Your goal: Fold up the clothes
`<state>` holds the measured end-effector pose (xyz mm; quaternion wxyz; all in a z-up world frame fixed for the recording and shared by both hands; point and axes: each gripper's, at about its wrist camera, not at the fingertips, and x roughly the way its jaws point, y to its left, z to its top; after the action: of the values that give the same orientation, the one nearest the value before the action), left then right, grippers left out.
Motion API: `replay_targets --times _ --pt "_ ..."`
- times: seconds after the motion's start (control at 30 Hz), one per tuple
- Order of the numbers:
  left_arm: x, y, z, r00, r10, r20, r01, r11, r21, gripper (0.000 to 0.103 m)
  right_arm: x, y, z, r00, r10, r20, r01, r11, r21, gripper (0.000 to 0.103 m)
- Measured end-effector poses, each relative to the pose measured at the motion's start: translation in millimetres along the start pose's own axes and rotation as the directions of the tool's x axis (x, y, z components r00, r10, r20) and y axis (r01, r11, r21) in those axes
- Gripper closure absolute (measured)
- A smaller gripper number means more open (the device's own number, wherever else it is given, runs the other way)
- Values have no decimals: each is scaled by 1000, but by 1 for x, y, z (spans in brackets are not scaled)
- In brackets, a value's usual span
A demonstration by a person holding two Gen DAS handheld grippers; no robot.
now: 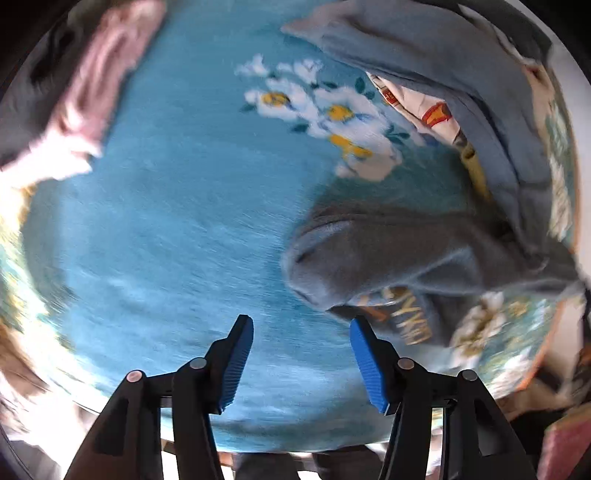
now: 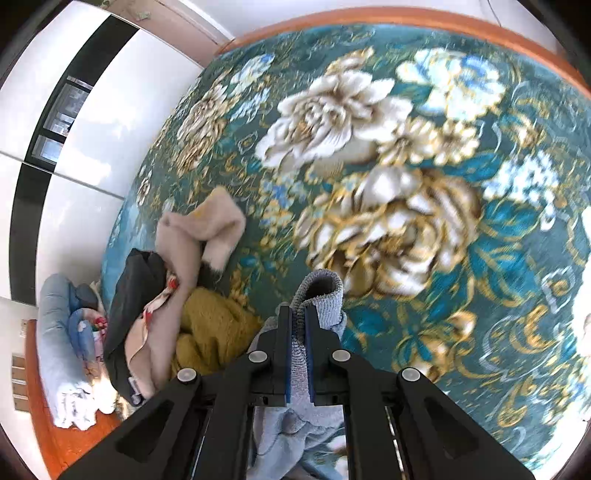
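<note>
A: What's the surface here?

B: In the right wrist view, a bed under a teal cover [image 2: 517, 236] with big cream and gold flowers, edged by an orange-brown frame [image 2: 369, 16]. Glossy white wardrobe doors [image 2: 92, 122] with black strips stand along the left.

A: And the clothes?

B: A pile near the bed's left edge: a beige garment [image 2: 207, 229], something black [image 2: 136, 295] and a mustard knit [image 2: 210, 325]. Beyond the edge lies a pale blue bundle [image 2: 55, 332].

A: The right gripper?

B: The right gripper [image 2: 299, 314] points steeply down over the flowers, its fingers pinched tight on a grey ribbed cuff [image 2: 321, 291]; the rest of that grey garment hangs below, between the black arms.

A: Left side?

B: Blurry. A blue blanket [image 1: 177, 221] with white and yellow daisies fills the view. The left gripper [image 1: 301, 332] aims down at it, fingers standing about half apart with nothing between them. Just beside the right finger is a dark grey garment [image 1: 388, 251] with gold lettering. A blue-grey cloth [image 1: 424, 55] is heaped at the upper right, a pink one [image 1: 103, 74] at the upper left.
</note>
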<state>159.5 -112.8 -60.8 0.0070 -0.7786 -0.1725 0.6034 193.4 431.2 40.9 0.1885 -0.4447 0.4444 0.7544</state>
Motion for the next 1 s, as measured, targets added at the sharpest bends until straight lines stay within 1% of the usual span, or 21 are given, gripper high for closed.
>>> replay_targets --times 0.03,0.07,0.1,0.13,0.17,0.23,0.27,0.33,0.4,0.57,0.6,0.67,0.73,0.77,0.8,0.83,0.87,0.9,0.97,1.0 --pt "5 6 3 998 -60 -11 60 996 -69 44 -3 1 1 1000 -7 3 7 1000 -7 97" --pt "8 15 5 993 -121 -1 119 980 -159 44 -6 2 0 1000 -13 1 13 1000 -12 97" --pt "11 24 8 984 -180 15 178 953 -246 44 -6 2 -1 1000 -21 -1 21 1000 -19 97" --pt "15 32 10 971 -235 34 233 915 -329 44 -9 1 -3 1000 -27 -2 26 999 -20 97" --pt "20 38 12 963 -265 40 259 885 -387 44 -11 0 -4 1000 -31 -3 31 999 -21 97" --pt "31 45 16 951 -308 41 291 837 -464 44 -14 -3 -5 999 -37 -2 37 999 -17 97" --pt "35 47 18 948 -317 38 295 825 -482 44 -15 -5 -5 999 -41 -2 41 999 -16 97" --pt "45 51 24 941 -336 35 301 788 -537 44 -18 -7 -3 999 -50 2 50 999 -18 97" --pt "58 56 27 929 -368 36 312 729 -610 44 -23 -8 1 998 -58 11 58 998 -22 97" --pt "82 66 27 918 -393 46 289 585 -758 44 -35 -10 10 996 -77 33 78 996 -33 97" --pt "86 68 26 917 -395 56 283 545 -790 44 -37 -11 12 996 -80 37 81 996 -34 97" --pt "91 70 24 916 -397 55 270 509 -818 46 -40 -13 14 995 -85 43 87 996 -32 97" --pt "92 66 25 932 -362 30 233 531 -815 54 -42 -15 15 995 -90 46 91 995 -29 97" --pt "92 65 25 938 -346 19 216 541 -813 66 -42 -16 16 995 -91 46 92 995 -26 97" --pt "93 63 26 937 -349 19 216 538 -815 80 -42 -16 15 995 -90 44 92 996 -23 97" --pt "93 61 27 936 -351 19 217 535 -816 83 -41 -17 15 995 -90 43 91 996 -20 97" --pt "92 58 27 937 -349 19 218 540 -813 91 -41 -18 15 995 -88 41 89 996 -18 97" --pt "89 53 29 939 -343 20 222 562 -797 94 -41 -18 15 996 -86 41 86 996 -15 97" --pt "82 44 33 945 -326 17 223 606 -764 94 -41 -18 15 996 -80 41 80 997 -12 97" --pt "78 39 34 941 -336 19 239 628 -740 94 -41 -18 16 996 -74 41 75 997 -10 97"
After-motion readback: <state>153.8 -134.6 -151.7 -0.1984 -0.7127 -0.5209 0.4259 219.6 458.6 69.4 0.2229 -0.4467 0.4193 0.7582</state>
